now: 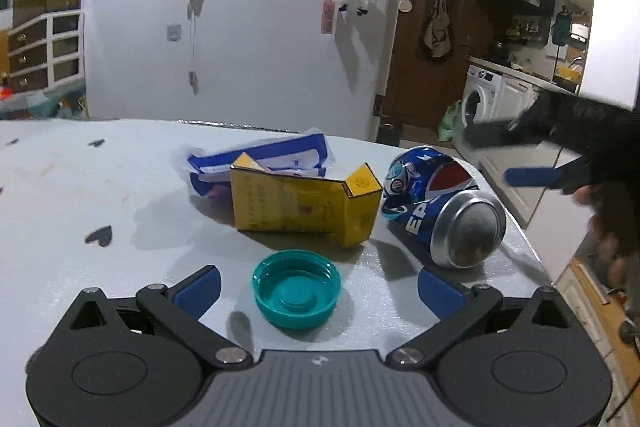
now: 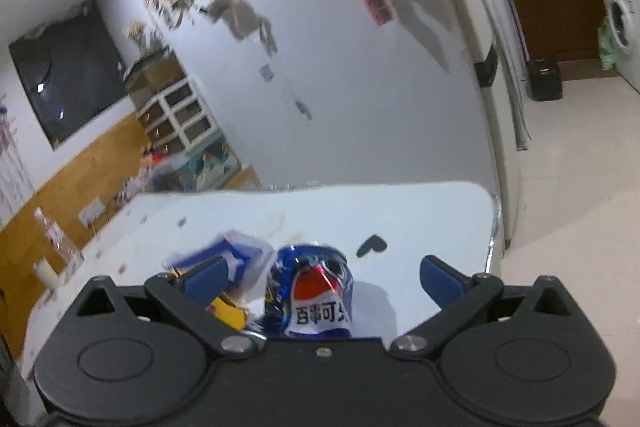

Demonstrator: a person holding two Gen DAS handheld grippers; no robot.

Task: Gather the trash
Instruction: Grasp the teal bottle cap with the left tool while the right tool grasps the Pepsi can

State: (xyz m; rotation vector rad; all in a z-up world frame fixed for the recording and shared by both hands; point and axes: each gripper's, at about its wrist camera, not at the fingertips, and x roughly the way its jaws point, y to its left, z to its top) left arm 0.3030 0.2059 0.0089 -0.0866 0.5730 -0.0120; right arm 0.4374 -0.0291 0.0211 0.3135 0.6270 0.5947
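Four bits of trash are seen lying on the pale table [image 1: 60, 187] in the left wrist view: a teal bottle cap [image 1: 297, 294] low in the middle, a yellow box [image 1: 306, 205] just above it, a blue and white wrapper [image 1: 256, 157] behind the box, and a dented blue can [image 1: 440, 203] at the right. The left gripper [image 1: 319, 289] is held spread wide with the cap between its blue fingers, and the right gripper [image 2: 323, 279] is also spread wide, with the can [image 2: 310, 297] low in the middle of its view, so nothing is pinched yet. The picking-up step looks to be at its start, and next each gripper likely needs to be lowered and pressed together, gently on the cap so it is not flicked away.
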